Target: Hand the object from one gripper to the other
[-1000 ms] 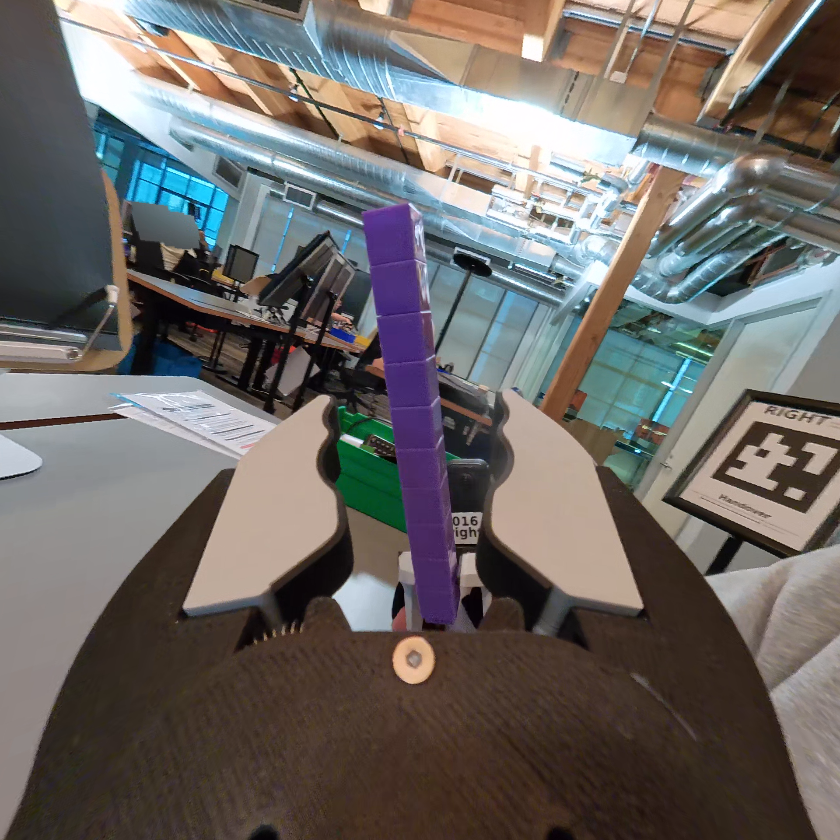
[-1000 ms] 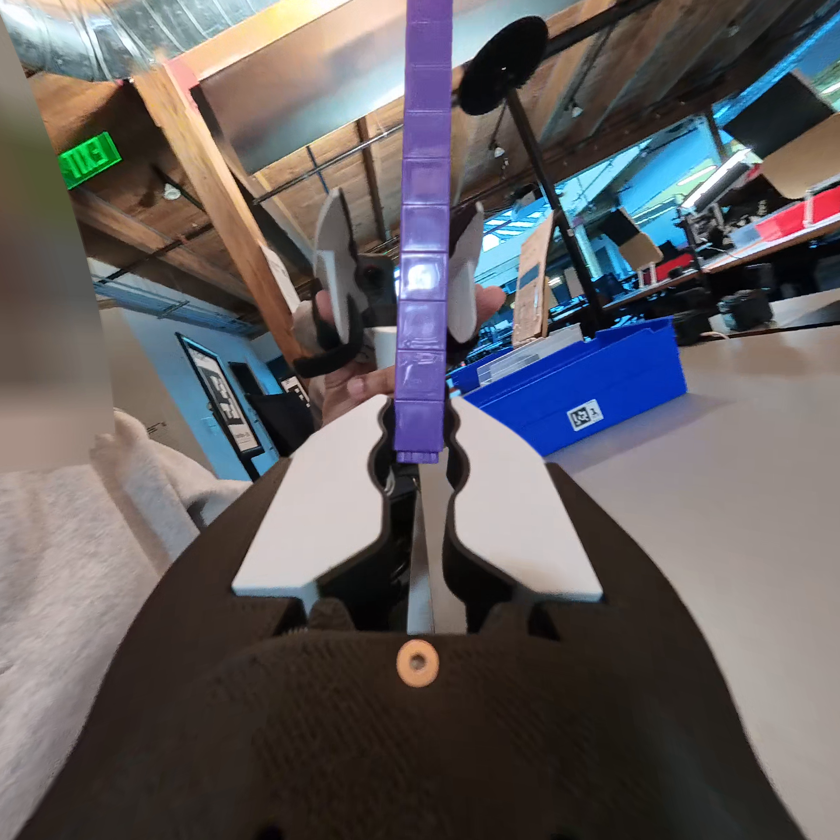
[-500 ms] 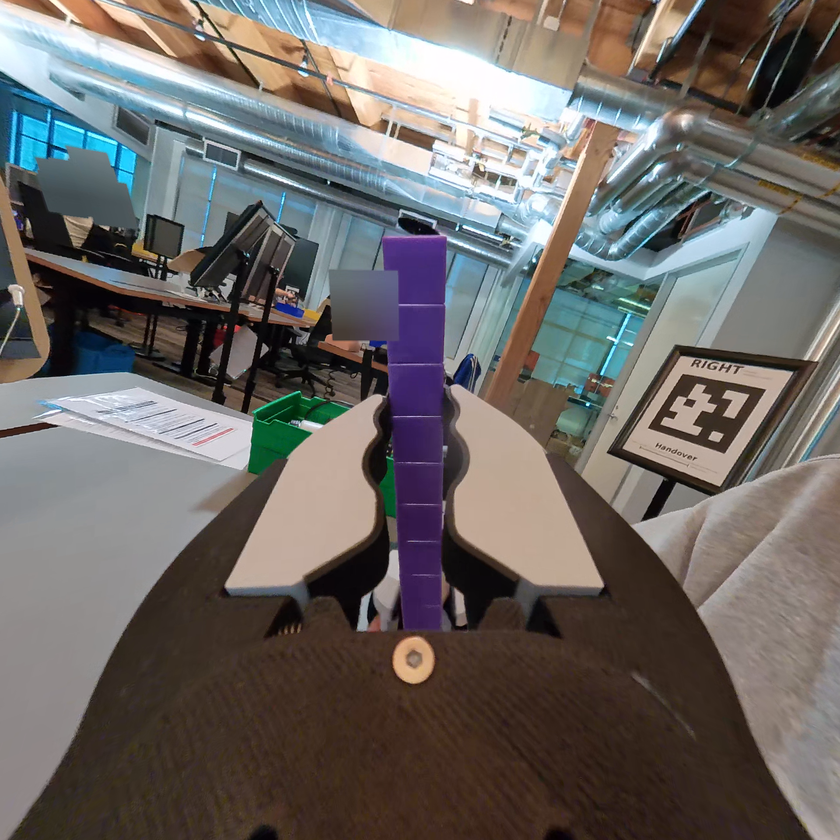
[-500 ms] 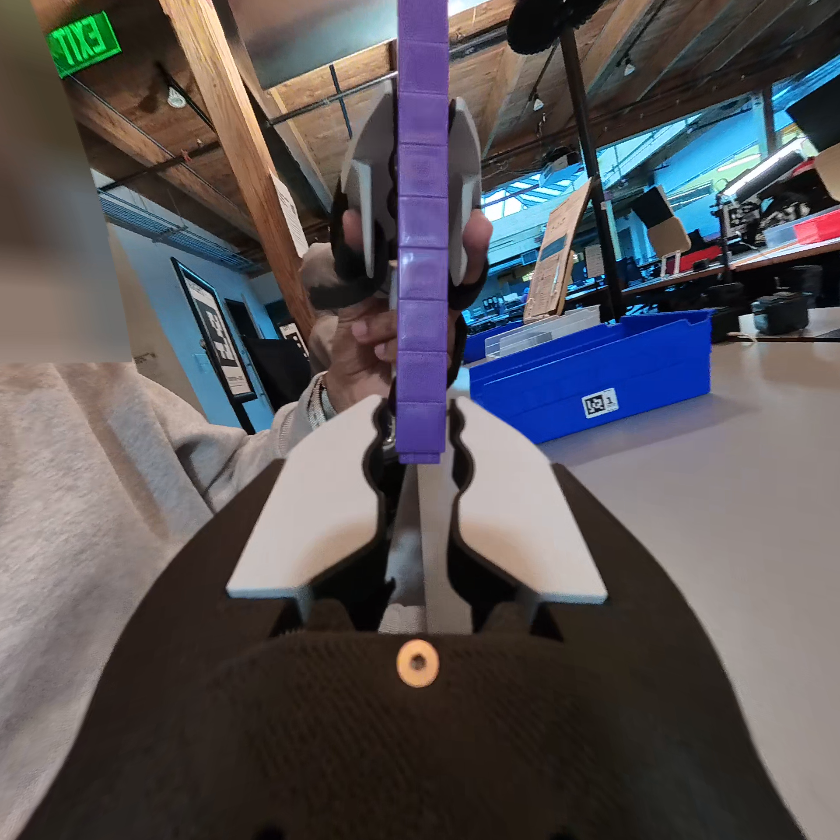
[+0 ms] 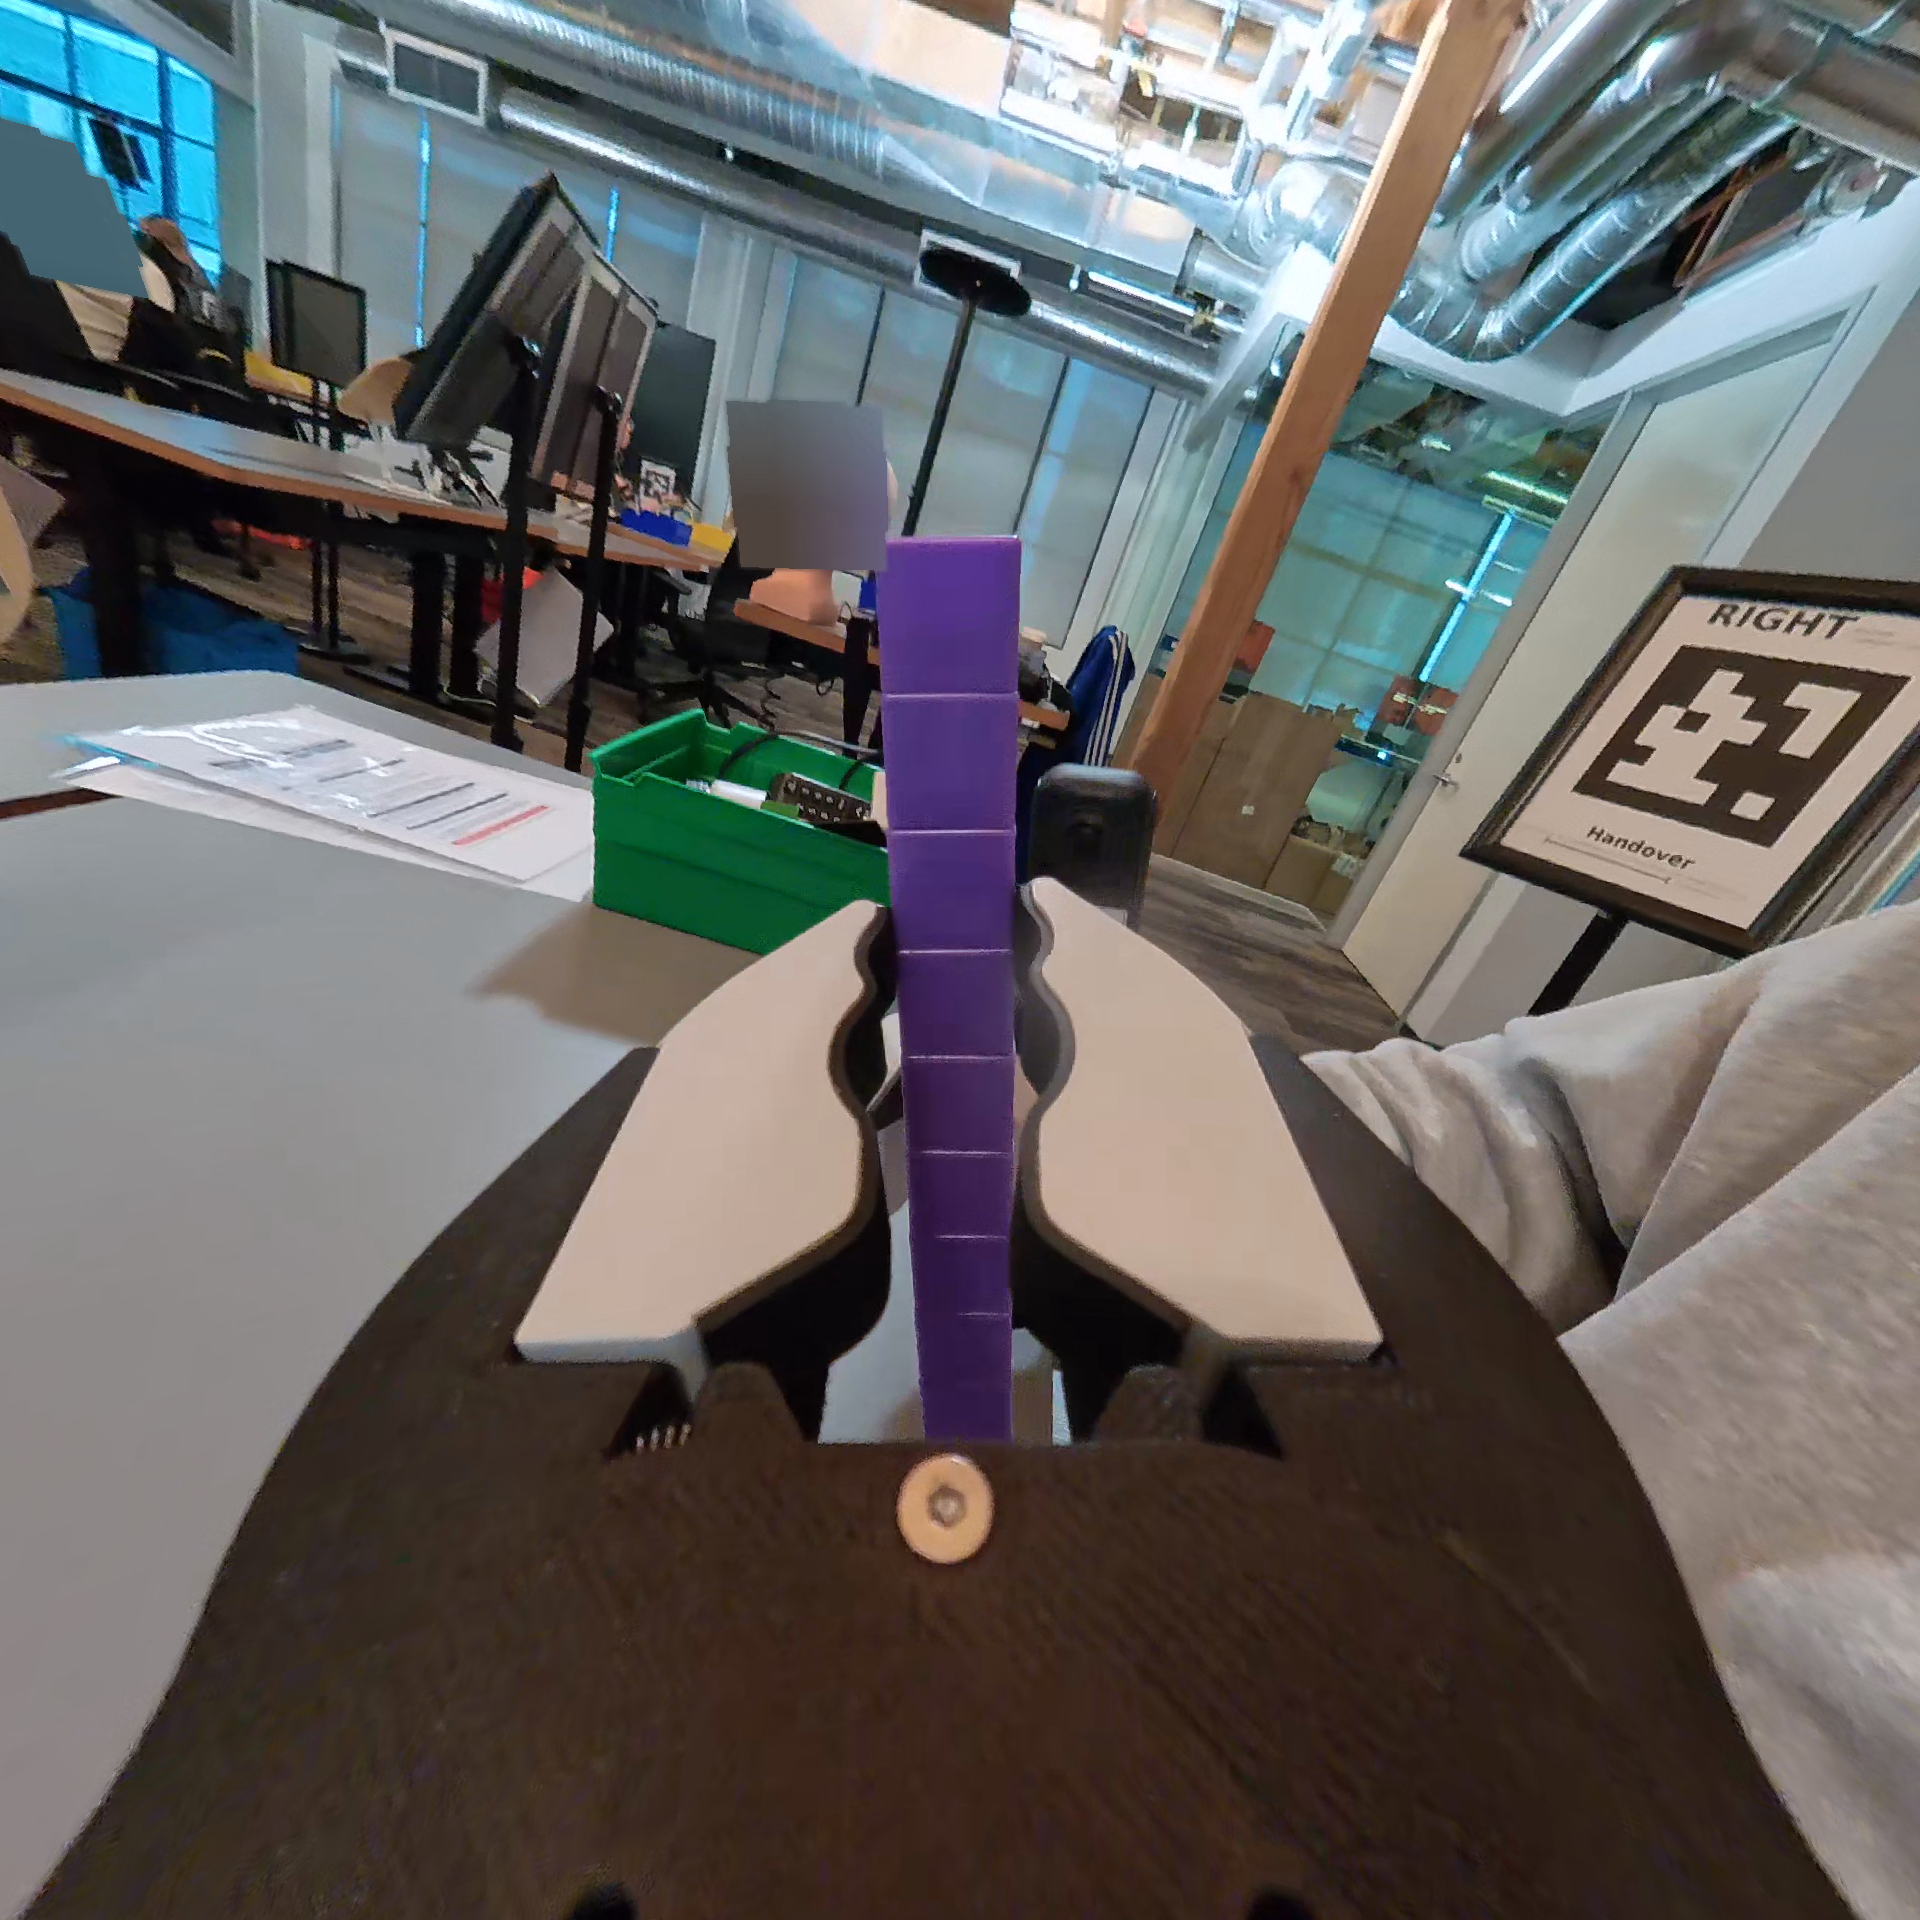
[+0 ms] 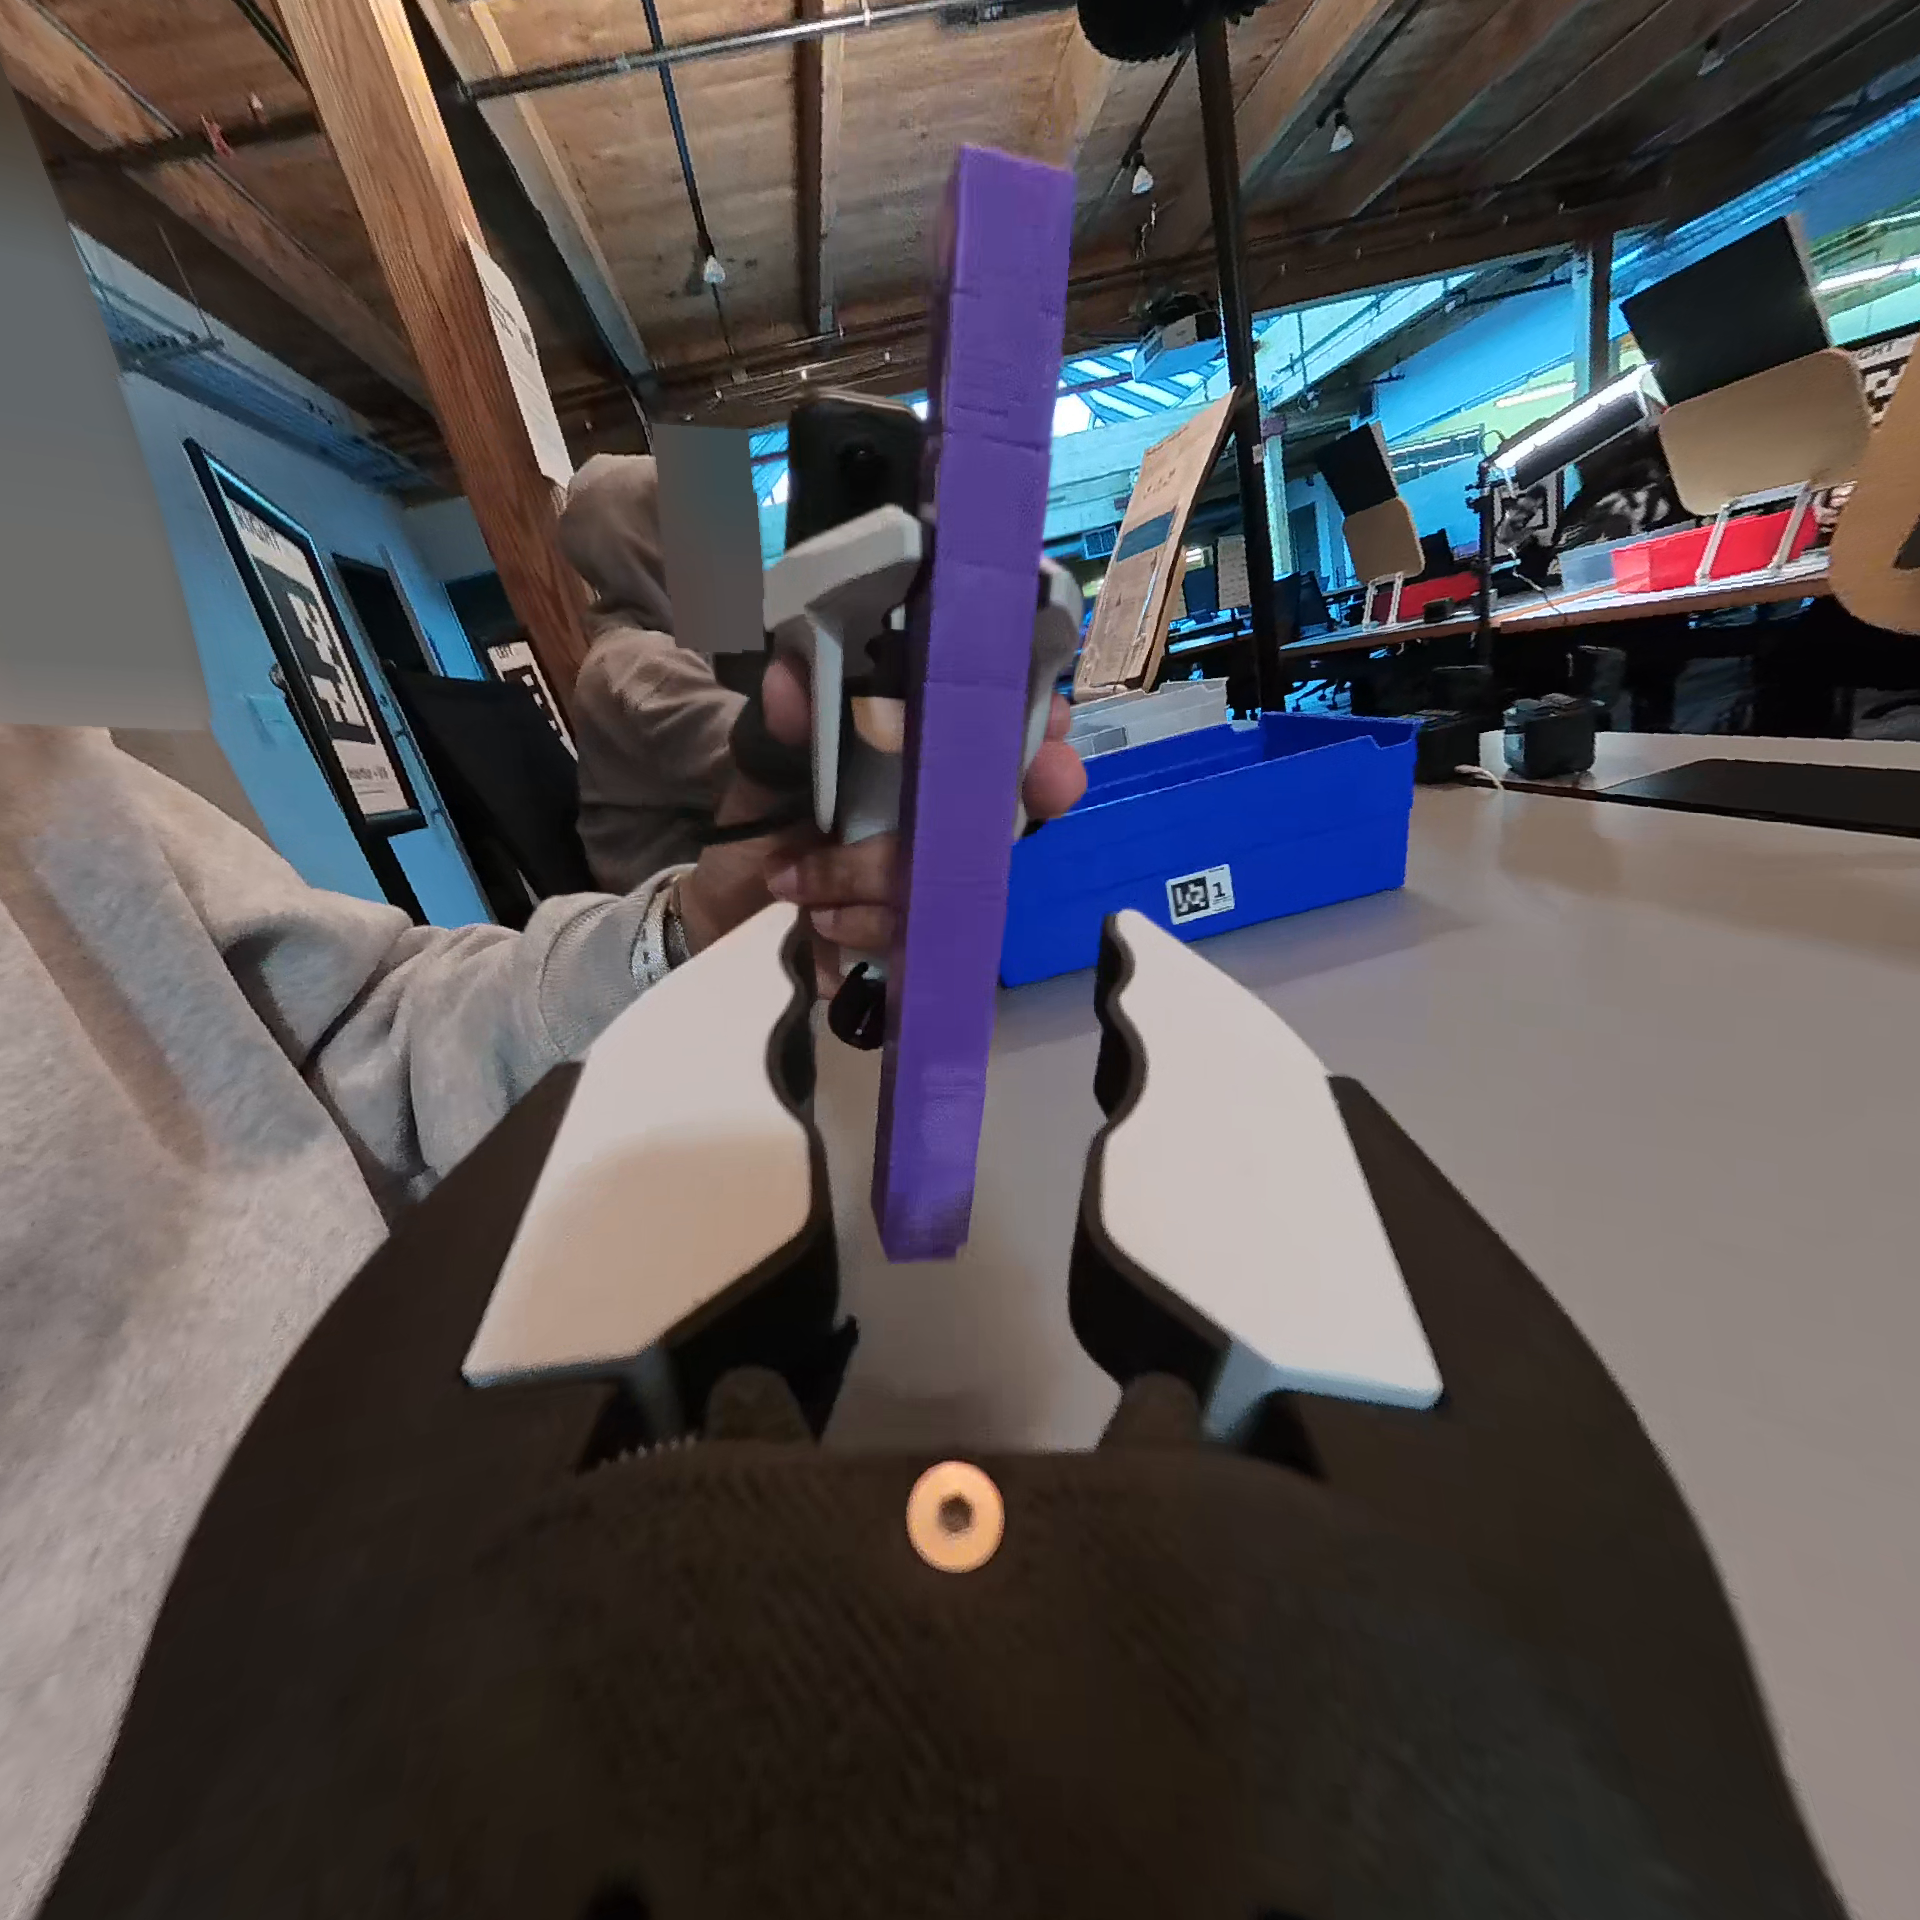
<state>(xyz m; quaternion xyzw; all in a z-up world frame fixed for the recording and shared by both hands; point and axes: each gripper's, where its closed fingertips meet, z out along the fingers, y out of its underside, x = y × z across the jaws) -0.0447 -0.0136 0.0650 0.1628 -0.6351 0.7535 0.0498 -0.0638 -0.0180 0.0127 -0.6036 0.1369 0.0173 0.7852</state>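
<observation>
The left tongs (image 5: 954, 914) were clamped tight on one purple segmented bar (image 5: 954, 935), which stood upright at centre frame in the left wrist view. The right tongs (image 6: 951, 935) stood spread wide, the bar's lower end hanging between them, touching neither. One green bin (image 5: 717, 862) sat on the grey bench (image 5: 260, 1039) left of centre; one blue bin (image 6: 1247, 821) showed right of centre.
</observation>
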